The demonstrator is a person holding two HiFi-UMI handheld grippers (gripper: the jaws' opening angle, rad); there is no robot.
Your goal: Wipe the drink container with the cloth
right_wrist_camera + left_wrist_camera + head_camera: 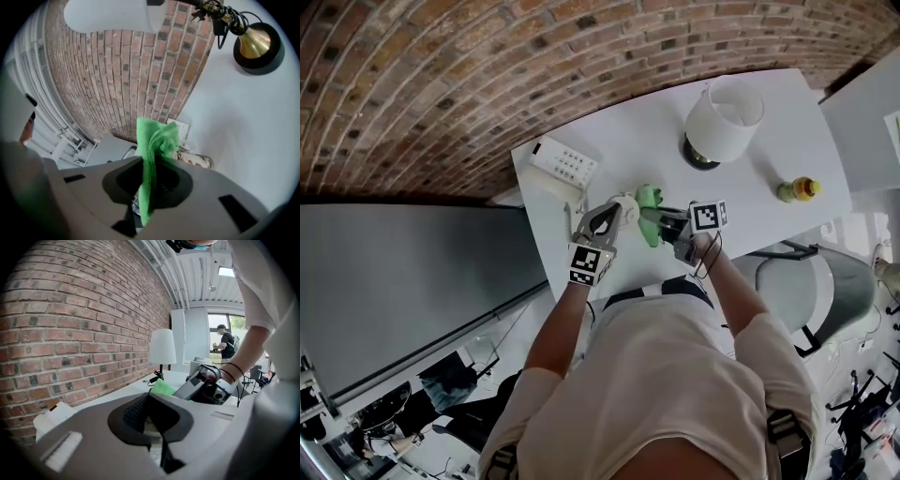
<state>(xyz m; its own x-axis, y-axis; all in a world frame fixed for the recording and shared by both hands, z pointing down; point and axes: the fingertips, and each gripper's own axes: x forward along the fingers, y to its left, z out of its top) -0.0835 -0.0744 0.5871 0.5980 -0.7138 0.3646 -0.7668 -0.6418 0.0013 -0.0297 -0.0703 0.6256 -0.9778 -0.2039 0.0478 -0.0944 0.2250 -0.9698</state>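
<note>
The left gripper (620,206) was closed on a pale drink container (196,160) with a printed pattern and held it just above the white table (769,141), near the table's front edge. The right gripper (652,216) had its jaws pressed together on a green cloth (157,140). The cloth stood up out of the jaws in folds. Its bunched end was just beside the container; I could not tell if the two were touching. Behind them on the table stood a lamp (724,117) with a white shade. A small yellow bottle (797,190) stood well apart to the right, and a white box with buttons (563,161) lay to the left, near the brick wall (441,75).
</note>
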